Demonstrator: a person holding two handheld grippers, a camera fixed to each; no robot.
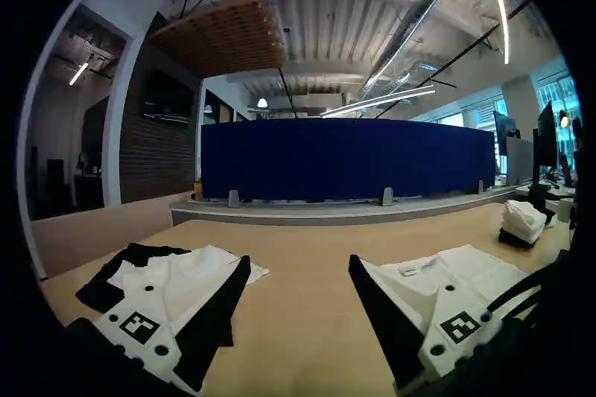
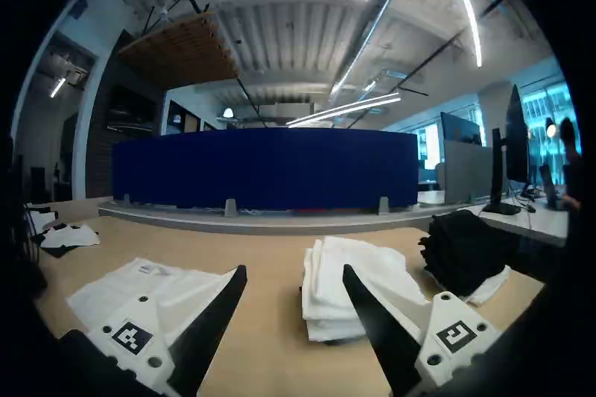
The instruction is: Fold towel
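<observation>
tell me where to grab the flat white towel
Pinch a corner of the flat white towel, coming in low from its near edge with the right hand-held gripper: it lies spread thin on the table, so probably only edges offer a bite.

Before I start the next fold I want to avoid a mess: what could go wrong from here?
1. The right gripper holds its jaws open right at the stack of folded white towels. Closing here may pinch several layers or upset the stack.
2. The flat white towel lies just beyond one finger, so a sideways sweep might drag or crumple it.
</observation>
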